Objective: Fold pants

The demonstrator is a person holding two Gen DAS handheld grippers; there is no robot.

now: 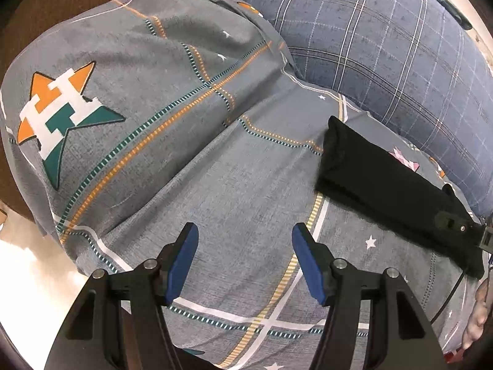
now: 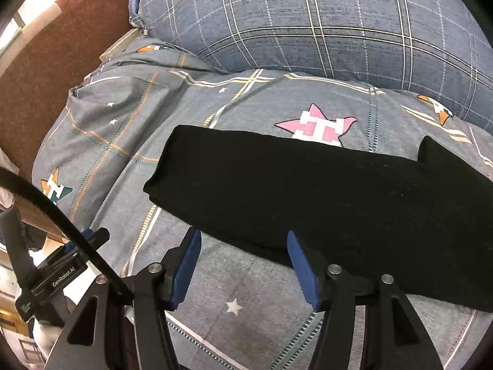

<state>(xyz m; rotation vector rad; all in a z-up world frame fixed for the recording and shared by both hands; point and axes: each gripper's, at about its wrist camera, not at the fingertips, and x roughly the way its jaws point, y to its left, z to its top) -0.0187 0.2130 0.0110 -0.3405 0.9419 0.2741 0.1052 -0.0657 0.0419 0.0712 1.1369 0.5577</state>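
Note:
The black pants (image 2: 323, 203) lie folded in a long flat strip on the grey patterned bedcover (image 2: 246, 302). They also show in the left wrist view (image 1: 385, 178), off to the right. My right gripper (image 2: 243, 265) is open and empty, hovering just at the near edge of the pants. My left gripper (image 1: 245, 262) is open and empty above bare bedcover (image 1: 215, 169), to the left of the pants. The right gripper's body (image 1: 456, 225) shows at the right edge of the left wrist view, over the pants.
A blue plaid pillow (image 2: 323, 18) lies at the head of the bed behind the pants, also seen in the left wrist view (image 1: 385, 46). A brown headboard or side panel (image 2: 46, 71) borders the bed's left side. The left gripper's body (image 2: 46, 277) shows low left.

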